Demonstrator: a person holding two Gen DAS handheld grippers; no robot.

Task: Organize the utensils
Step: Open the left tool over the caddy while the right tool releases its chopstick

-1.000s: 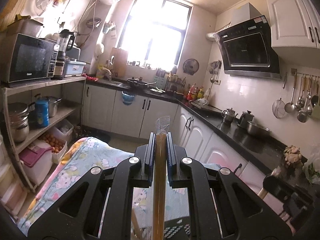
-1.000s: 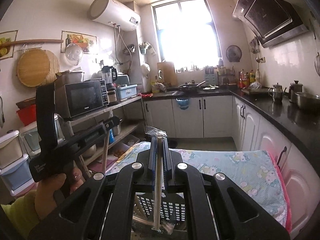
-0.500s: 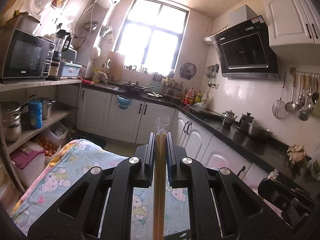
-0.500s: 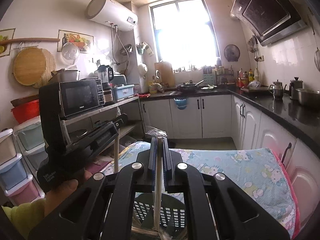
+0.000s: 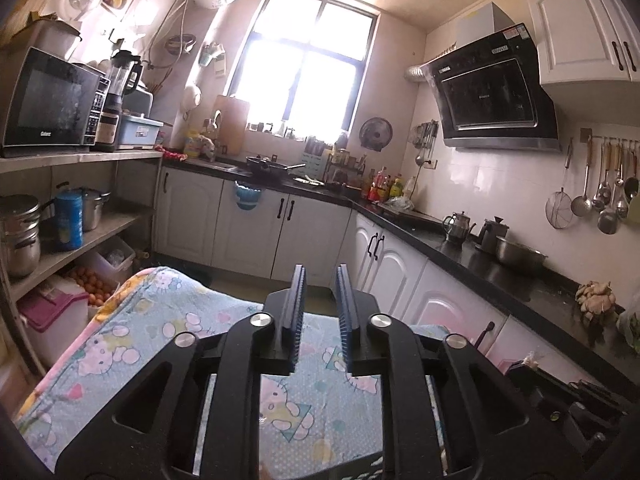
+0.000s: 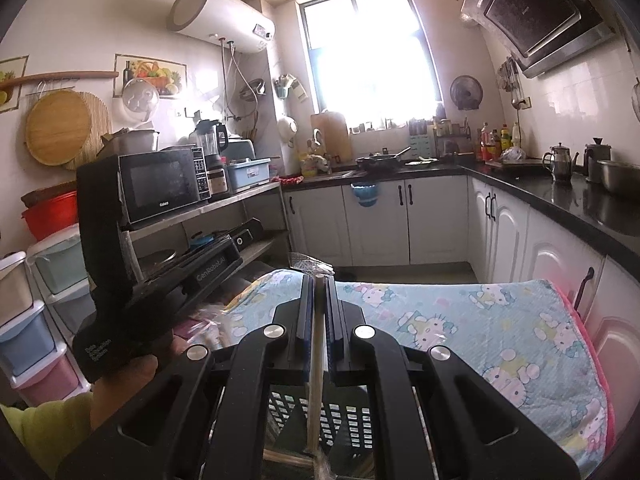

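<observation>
Left wrist view
Room: sunlit kitchen with white cabinets, a black L-shaped worktop and a bright window glaring at the far end.
Surface: pale blue cartoon-cat print cloth is covering the table under the tongs.
Left tongs: black two-finger tool with blue pads; the jaws have just been opening and are standing apart with nothing between them.
Basket: only a sliver of a dark slotted edge is showing at the bottom of the picture.
Other tool: a black corner of the right-hand device is peeking in at lower right.

Right wrist view
Room: same kitchen, with a black microwave sitting on a shelf at left and a white cylindrical water heater hanging above it.
Right tongs: clenched on a pale wooden chopstick pair in a clear plastic wrapper, which is running upright between the pads, its wrapper tip poking out above them.
Task thing: the lower end of the chopstick pair is reaching down into a black slotted plastic basket that is sitting on the cloth-covered table.
Left device: a hand in a yellow-green sleeve is gripping the black left tool at the left edge of the picture; its jaws are pointing away and cannot be read from here.
</observation>
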